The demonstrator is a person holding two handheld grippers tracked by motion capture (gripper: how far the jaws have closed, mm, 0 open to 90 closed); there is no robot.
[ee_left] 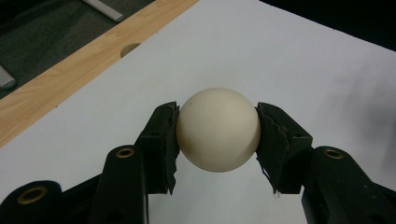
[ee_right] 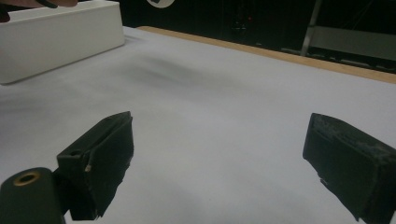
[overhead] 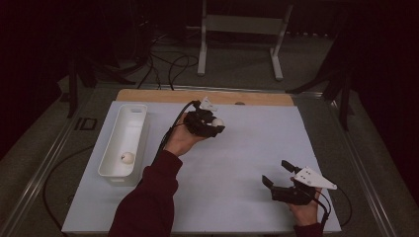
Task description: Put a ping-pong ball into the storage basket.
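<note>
A cream ball (ee_left: 218,129) sits pinched between both pads of my left gripper (ee_left: 218,140), held above the white table sheet. In the high view that left gripper (overhead: 213,125) hovers over the middle back of the sheet, the ball (overhead: 218,122) showing at its tip. A second ball (overhead: 127,157) lies inside the long white tray (overhead: 113,148) at the left. My right gripper (overhead: 277,173) rests low at the front right with its jaws wide apart and nothing between them; in the right gripper view its pads (ee_right: 109,154) frame bare sheet.
The white sheet (overhead: 247,148) covers the table, with a wooden strip (overhead: 163,96) along the back edge holding a small round hole (ee_left: 129,48). Cables and a metal stand's legs (overhead: 202,49) lie on the floor beyond. The tray's side wall (ee_right: 56,42) shows far left.
</note>
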